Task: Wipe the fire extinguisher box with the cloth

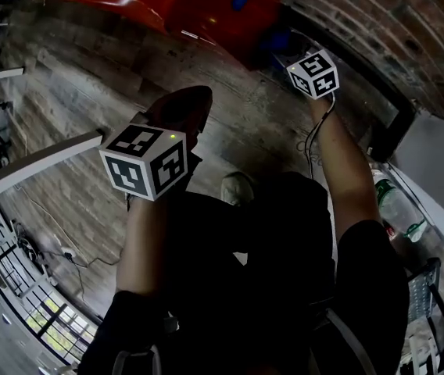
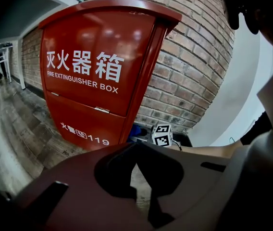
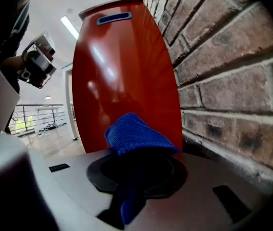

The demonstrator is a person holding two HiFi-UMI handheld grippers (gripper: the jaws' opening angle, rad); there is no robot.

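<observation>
The fire extinguisher box (image 2: 93, 76), a red cabinet with white lettering on its front, stands on the wood-plank floor (image 2: 16, 138) with its back against the brick wall (image 3: 223, 81); the right gripper (image 3: 139, 154) is clenched on a blue cloth (image 3: 139, 136), which bunches out ahead of the jaws as a soft pad, with a tail hanging down between them; that pad is low at the box's right side panel, in the corner where the panel meets the wall, and I cannot tell whether it is pressed to the metal or just short of it. Gripping the cloth by its middle seems meant to put fabric, not jaw, against the paint. The left gripper (image 2: 136, 150) hangs back on the near side, facing the front panel and well apart from it; its dark jaws are drawn together at the tips with nothing between them, so it looks idle and is kept out of the wiping arm's way. My judgement is that the wipe is at or near its start on the side panel, with the broad front left to do; the tight corner by the bricks could snag the cloth.
</observation>
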